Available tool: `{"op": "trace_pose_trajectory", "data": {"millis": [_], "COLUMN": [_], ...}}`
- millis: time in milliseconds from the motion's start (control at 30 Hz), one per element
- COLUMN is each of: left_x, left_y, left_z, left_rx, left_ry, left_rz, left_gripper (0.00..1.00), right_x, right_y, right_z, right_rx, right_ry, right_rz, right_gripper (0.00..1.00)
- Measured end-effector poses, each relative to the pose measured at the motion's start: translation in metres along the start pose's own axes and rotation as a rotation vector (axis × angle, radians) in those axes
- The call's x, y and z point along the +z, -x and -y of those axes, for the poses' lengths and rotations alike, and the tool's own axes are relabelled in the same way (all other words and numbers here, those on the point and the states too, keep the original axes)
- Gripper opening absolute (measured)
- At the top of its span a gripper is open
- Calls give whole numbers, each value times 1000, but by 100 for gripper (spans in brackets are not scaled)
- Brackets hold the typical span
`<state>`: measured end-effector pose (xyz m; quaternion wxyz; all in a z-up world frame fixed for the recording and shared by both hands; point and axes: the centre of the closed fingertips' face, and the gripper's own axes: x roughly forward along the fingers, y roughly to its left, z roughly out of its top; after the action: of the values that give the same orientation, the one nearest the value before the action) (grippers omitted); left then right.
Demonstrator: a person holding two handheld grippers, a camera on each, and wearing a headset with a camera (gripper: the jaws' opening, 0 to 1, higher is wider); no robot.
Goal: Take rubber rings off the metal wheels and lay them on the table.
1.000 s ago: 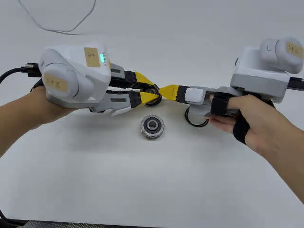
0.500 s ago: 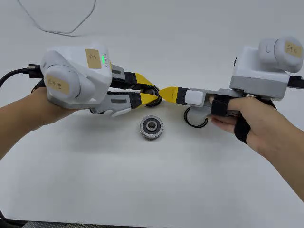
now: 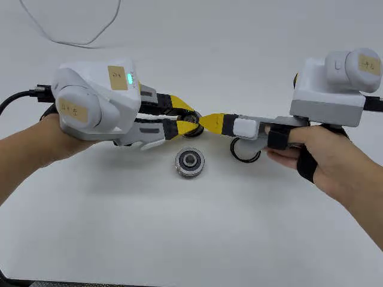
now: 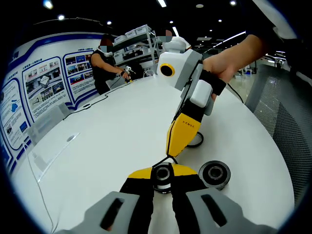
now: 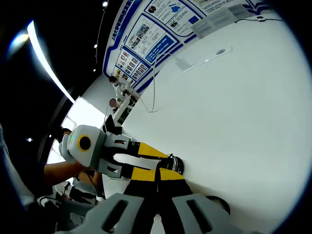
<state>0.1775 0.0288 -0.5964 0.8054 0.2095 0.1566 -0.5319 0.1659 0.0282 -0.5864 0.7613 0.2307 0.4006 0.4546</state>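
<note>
My left gripper (image 4: pixel 162 181) is shut on a metal wheel (image 4: pixel 162 173) and holds it just above the white table (image 3: pixel 179 239). My right gripper (image 3: pixel 207 122) comes in from the right, its yellow jaws shut on the wheel's black rubber ring (image 4: pixel 159 161), a thin strand of which is pulled off the rim. A second metal wheel (image 3: pixel 190 162), with a dark rim, lies flat on the table just below the two gripper tips. A loose rubber ring (image 3: pixel 245 152) lies on the table under the right gripper's arm. In the right gripper view the left gripper (image 5: pixel 146 163) reaches in from the left.
A thin grey cable (image 3: pixel 66 39) curls across the far left of the table. The near half of the table is bare white surface. In the left gripper view a person (image 4: pixel 105 61) stands at the table's far end.
Hardly anything differs. Both grippers stay joined at the held wheel and have sunk a little toward the table. The wheel and the loose ring on the table have not moved.
</note>
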Motion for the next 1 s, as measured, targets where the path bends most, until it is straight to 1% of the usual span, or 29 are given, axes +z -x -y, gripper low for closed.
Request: {"op": "trace_pose_trajectory", "data": {"millis": [100, 167, 300, 400, 533, 767, 900, 1000], "left_x": [1, 2, 2, 2, 1, 6, 7, 6], "left_y": [-1, -1, -1, 0, 4, 12, 22, 29], "left_z": [1, 1, 1, 2, 3, -6, -12, -17], "left_rx": [1, 1, -1, -4, -9, 36, 65, 87], "left_ry": [-12, -7, 21, 20, 28, 38, 56, 66], "left_rz": [-2, -7, -7, -10, -7, -1, 10, 12], "left_gripper": [12, 12, 13, 13, 18, 24, 28, 28], "right_x": [0, 0, 1, 4, 6, 6, 6, 6], "right_y": [0, -1, -2, -2, -2, -3, -3, -4], "right_z": [3, 5, 6, 8, 11, 11, 7, 5], "right_rx": [-22, -30, -41, -50, -55, -54, -47, -45], "right_ry": [-25, -24, -45, -65, -91, -94, -92, -85], "right_rz": [-1, 3, 8, 21, 28, 30, 31, 30], "right_gripper": [0, 0, 1, 1, 1, 1, 1, 1]}}
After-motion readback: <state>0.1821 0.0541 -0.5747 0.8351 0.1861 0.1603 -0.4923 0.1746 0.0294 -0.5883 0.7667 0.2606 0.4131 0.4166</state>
